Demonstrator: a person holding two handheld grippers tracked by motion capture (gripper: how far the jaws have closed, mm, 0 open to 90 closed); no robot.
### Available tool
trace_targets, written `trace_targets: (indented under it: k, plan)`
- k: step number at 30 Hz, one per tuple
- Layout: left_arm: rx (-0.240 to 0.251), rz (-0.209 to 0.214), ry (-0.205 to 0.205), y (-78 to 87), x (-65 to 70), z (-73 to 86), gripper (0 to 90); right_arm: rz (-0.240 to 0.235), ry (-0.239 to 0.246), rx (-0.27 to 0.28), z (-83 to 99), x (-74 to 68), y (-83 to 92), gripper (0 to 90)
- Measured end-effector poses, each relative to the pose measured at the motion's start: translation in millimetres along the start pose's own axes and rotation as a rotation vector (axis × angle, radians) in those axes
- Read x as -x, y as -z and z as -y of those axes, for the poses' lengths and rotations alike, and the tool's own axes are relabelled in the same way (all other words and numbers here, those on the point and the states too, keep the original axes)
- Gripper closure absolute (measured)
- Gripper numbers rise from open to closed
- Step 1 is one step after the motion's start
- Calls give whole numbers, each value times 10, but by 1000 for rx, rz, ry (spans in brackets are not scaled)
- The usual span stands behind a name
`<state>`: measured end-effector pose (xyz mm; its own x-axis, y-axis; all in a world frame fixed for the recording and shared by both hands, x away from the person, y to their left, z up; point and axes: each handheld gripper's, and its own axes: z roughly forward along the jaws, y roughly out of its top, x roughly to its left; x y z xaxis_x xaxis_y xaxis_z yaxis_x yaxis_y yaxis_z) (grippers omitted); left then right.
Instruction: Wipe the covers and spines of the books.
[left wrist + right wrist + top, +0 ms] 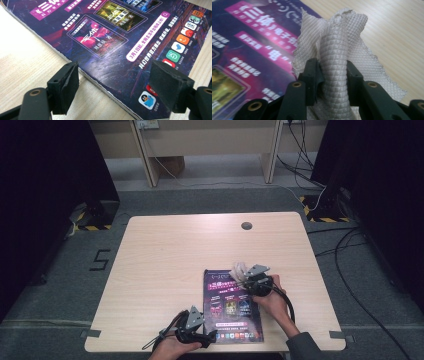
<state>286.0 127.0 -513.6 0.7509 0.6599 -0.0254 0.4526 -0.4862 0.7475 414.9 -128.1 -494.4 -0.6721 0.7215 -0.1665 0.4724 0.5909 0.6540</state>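
The right claw (329, 75) is clamped on a bunched, waffle-textured wiping cloth (337, 50); the fabric is pinched into a vertical fold between the two black jaws, with the loose remainder spread beneath and to the side. In the high view the right claw (248, 281) is seen at the upper right corner of a magazine (233, 306), so the cloth (239, 269) is held at the cover's edge, partly over the cover and partly over the bare wood. A bunched grip of this kind is judged to give a firm pad for wiping the glossy cover.

The left claw (113, 85) is released: its jaws stand wide apart, one over the bare wood just off the magazine's (120, 40) lower edge and the other over the cover, with nothing gripped between them. In the high view the left claw (209, 338) is seen at the lower left corner of the magazine. This placement is judged to be intended for steadying the magazine against sliding.

The magazine lies flat on the worktop (165, 265), near its front edge.
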Motion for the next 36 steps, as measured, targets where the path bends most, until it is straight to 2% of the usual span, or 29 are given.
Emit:
trace_targets:
  k: [8, 12, 17, 23, 25, 27, 30, 36]
  plan:
    - [0, 1, -1, -2, -2, -1, 231, -81, 24, 24, -47, -236, -10, 683]
    - [-2, 0, 4, -4, -9, -1, 223, -109, 57, 33, -95, -370, -29, 683]
    - [1, 0, 0, -6, -11, 2, 220, -160, 73, 45, -145, -534, -53, 682]
    - [-9, 2, -24, 12, -34, -1, 205, -192, 87, 54, -165, -629, -61, 682]
    - [-25, 3, 4, 28, -75, 11, 162, -227, 73, 66, -159, -650, -72, 681]
    - [-38, 1, 24, 67, -101, 33, 159, -230, 76, 66, -164, -679, -73, 681]
    - [-41, -23, 8, 110, -97, 48, 158, -241, 89, 68, -175, -729, -72, 681]
    - [-42, -37, 2, 135, -65, 58, 169, -270, 113, 71, -178, -827, -54, 680]
